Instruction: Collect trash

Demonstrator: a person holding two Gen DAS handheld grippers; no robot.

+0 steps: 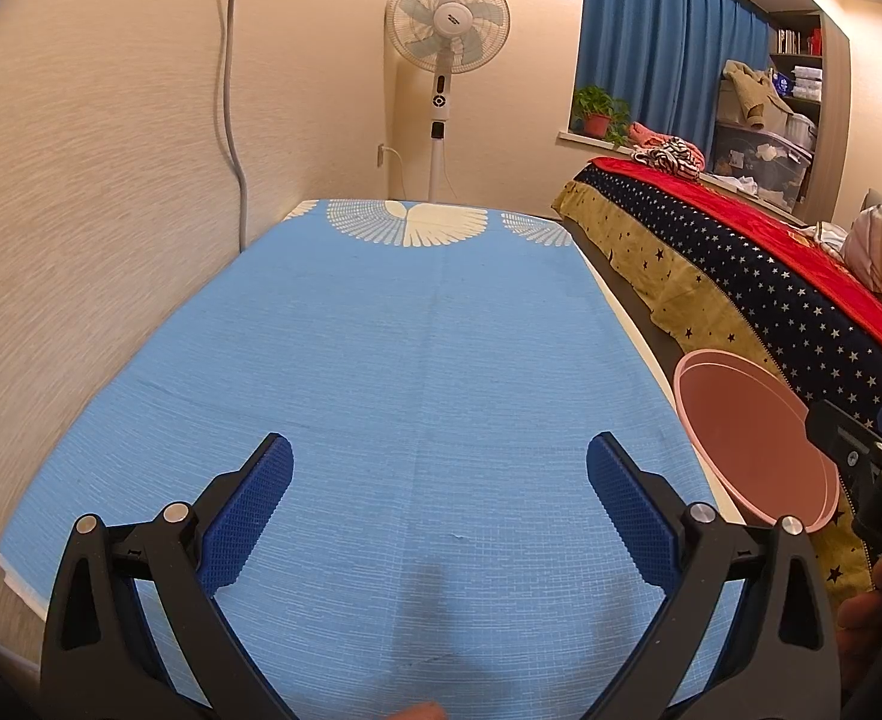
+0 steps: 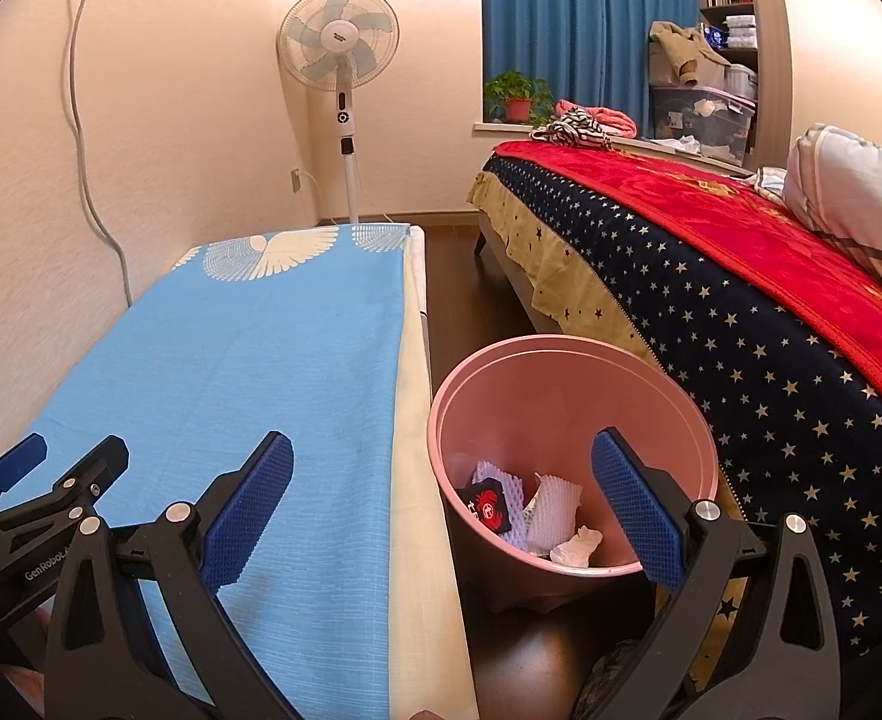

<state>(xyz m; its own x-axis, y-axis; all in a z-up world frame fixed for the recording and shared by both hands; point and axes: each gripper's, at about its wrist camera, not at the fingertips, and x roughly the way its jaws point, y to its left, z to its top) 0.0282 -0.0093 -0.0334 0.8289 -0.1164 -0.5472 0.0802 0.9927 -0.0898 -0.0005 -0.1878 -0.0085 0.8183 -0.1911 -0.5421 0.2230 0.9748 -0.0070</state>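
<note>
A pink trash bin (image 2: pixel 567 396) stands on the dark floor between the blue-covered table (image 2: pixel 249 360) and the bed. It holds white foam netting (image 2: pixel 552 501), a black packet with red print (image 2: pixel 486 501) and a crumpled white tissue (image 2: pixel 576 546). My right gripper (image 2: pixel 441 480) is open and empty, above the table's right edge and the bin's near rim. My left gripper (image 1: pixel 438 480) is open and empty above the blue table cloth (image 1: pixel 411 360). The bin's rim (image 1: pixel 741 372) shows at the right of the left wrist view. The left gripper also shows at the left of the right wrist view (image 2: pixel 57 468).
A bed with a star-patterned cover and red blanket (image 2: pixel 741 276) runs along the right. A standing fan (image 2: pixel 339 60) is by the far wall. A potted plant (image 2: pixel 516 96) sits on the window sill under blue curtains. A grey cable (image 2: pixel 90 180) hangs down the left wall.
</note>
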